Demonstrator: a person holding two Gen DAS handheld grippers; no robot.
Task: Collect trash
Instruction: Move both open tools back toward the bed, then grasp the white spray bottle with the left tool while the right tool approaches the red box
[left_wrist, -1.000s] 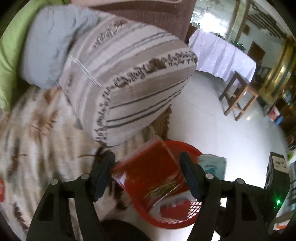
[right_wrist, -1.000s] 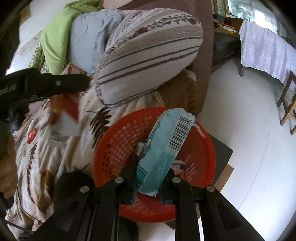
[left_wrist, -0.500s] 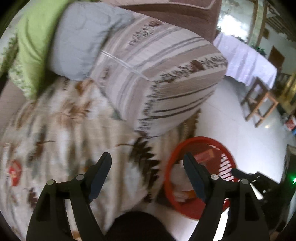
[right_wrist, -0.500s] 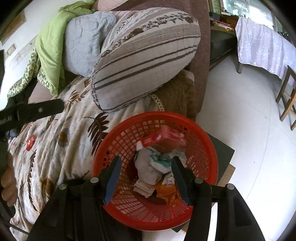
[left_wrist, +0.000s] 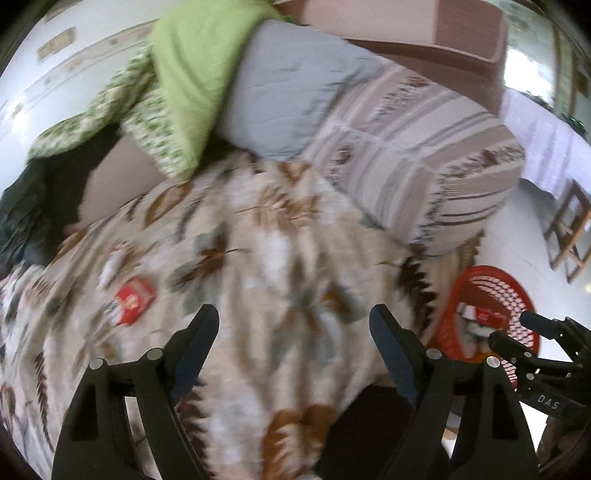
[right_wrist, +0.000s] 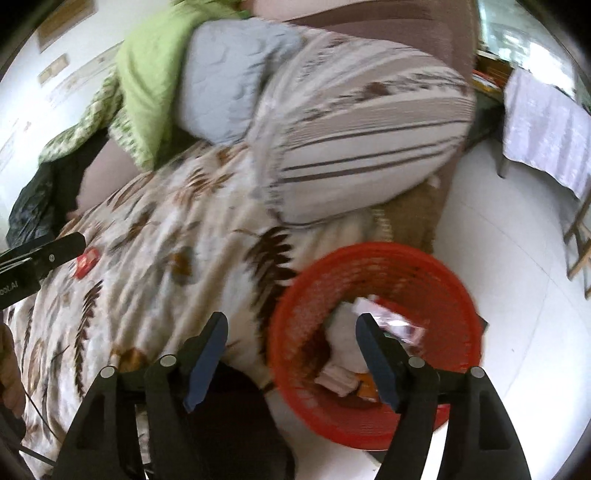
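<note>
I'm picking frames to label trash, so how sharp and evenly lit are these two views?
Left wrist view: motion blur smears the leaf-print blanket and the red packet; the window at upper right is blown out. Right wrist view: the red basket and its trash are smeared; fisheye bending throughout.

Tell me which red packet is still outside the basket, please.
The small red packet lying on the leaf-patterned blanket. The other red packet already lies inside the red basket on the floor.
</note>
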